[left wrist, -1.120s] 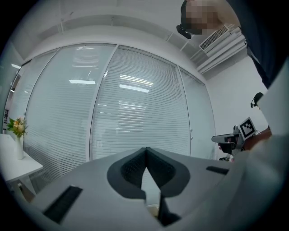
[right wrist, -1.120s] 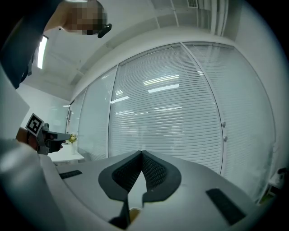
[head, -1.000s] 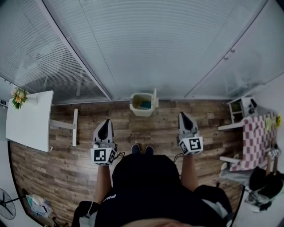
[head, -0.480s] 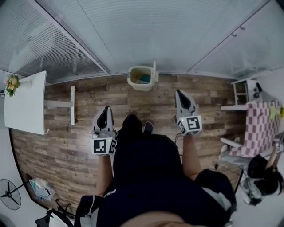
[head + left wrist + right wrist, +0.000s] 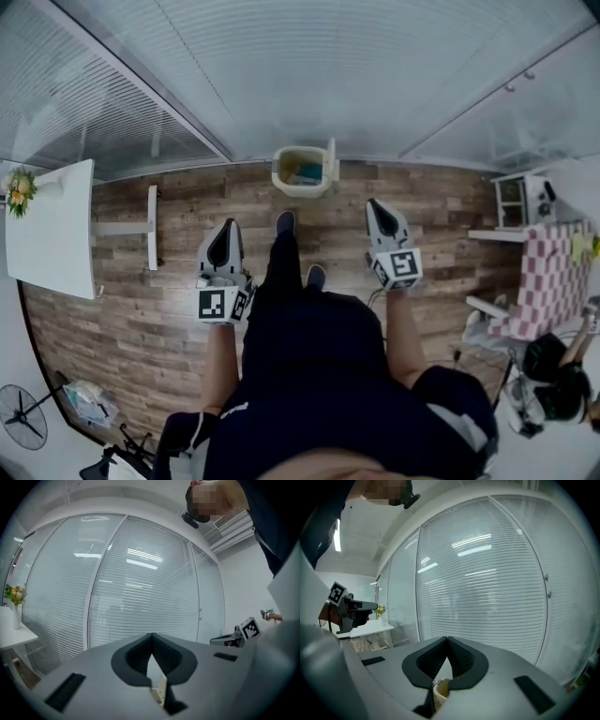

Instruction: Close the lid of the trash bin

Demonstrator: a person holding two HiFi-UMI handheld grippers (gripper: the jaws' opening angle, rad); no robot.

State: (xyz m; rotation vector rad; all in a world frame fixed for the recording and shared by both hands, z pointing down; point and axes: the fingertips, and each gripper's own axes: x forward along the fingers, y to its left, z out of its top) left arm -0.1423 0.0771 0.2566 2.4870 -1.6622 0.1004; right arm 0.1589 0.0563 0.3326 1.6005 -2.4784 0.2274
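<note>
The cream trash bin (image 5: 303,171) stands on the wood floor against the glass wall, its lid (image 5: 332,157) raised upright at its right side, with something blue inside. My left gripper (image 5: 224,236) and right gripper (image 5: 379,210) are held at waist height, well short of the bin, one to each side of it, both shut and holding nothing. Past the meeting jaws of the left gripper (image 5: 151,637) a strip of the lid (image 5: 161,691) shows. Below the right gripper (image 5: 447,640) the bin's rim (image 5: 440,688) is visible.
A white table (image 5: 52,234) with flowers (image 5: 17,187) stands at the left, with a white bar (image 5: 153,225) beside it. A chequered cloth (image 5: 553,281) and a shelf (image 5: 520,199) are at the right. A fan (image 5: 21,417) is at the lower left. The person's shoes (image 5: 286,223) point at the bin.
The person has stepped towards the bin, one foot now ahead of the other. Both grippers stay shut and keep their places in front of the body.
</note>
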